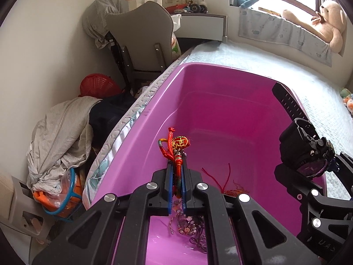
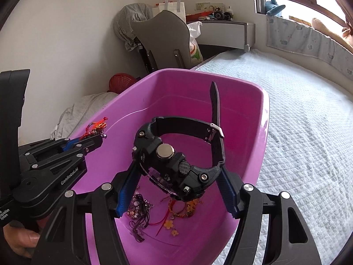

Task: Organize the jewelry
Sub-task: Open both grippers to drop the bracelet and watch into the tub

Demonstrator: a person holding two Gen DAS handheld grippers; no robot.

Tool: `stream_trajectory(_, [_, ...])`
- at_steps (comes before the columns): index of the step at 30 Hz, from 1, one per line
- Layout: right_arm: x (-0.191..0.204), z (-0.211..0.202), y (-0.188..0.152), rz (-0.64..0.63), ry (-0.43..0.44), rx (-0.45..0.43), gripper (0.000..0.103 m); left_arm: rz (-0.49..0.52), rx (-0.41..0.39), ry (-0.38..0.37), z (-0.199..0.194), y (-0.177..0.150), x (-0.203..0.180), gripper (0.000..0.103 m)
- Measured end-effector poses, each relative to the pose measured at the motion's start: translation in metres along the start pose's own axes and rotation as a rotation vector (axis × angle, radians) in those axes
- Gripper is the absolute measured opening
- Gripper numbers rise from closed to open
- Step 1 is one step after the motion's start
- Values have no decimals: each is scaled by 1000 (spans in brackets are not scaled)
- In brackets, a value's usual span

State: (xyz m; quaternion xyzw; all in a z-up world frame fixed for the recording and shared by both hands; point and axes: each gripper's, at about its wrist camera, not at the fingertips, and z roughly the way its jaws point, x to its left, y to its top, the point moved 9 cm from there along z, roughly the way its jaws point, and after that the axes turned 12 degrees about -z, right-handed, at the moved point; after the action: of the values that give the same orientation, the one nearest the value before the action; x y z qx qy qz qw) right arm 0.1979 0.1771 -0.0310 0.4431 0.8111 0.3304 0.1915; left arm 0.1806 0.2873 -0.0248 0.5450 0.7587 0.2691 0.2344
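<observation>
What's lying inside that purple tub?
On the purple tub floor lies a tangle of jewelry: beaded pieces, dark cords, red string and orange flower charms. The black watch held above covers part of the pile, so anything under it stays hidden.

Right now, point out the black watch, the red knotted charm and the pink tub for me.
black watch (image 2: pixel 176 163), right wrist view, on its case side.
red knotted charm (image 1: pixel 179 142), left wrist view, on its embroidered pendant.
pink tub (image 2: pixel 263 119), right wrist view, on its right rim.
</observation>
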Motion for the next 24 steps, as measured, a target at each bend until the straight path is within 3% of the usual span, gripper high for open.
stream_trajectory(18, [-11, 13, 1, 21, -22, 66, 65, -17, 35, 21, 7, 1, 2, 10])
stream_trajectory(21, [-9, 16, 0, 11, -18, 90, 68, -19, 41, 25, 7, 2, 2, 30])
stream_trajectory(23, [-9, 14, 1, 11, -25, 81, 68, -25, 24, 26, 3, 4, 4, 59])
stream_trajectory(24, [-9, 12, 2, 15, -25, 71, 69, -28, 8, 26, -1, 6, 5, 63])
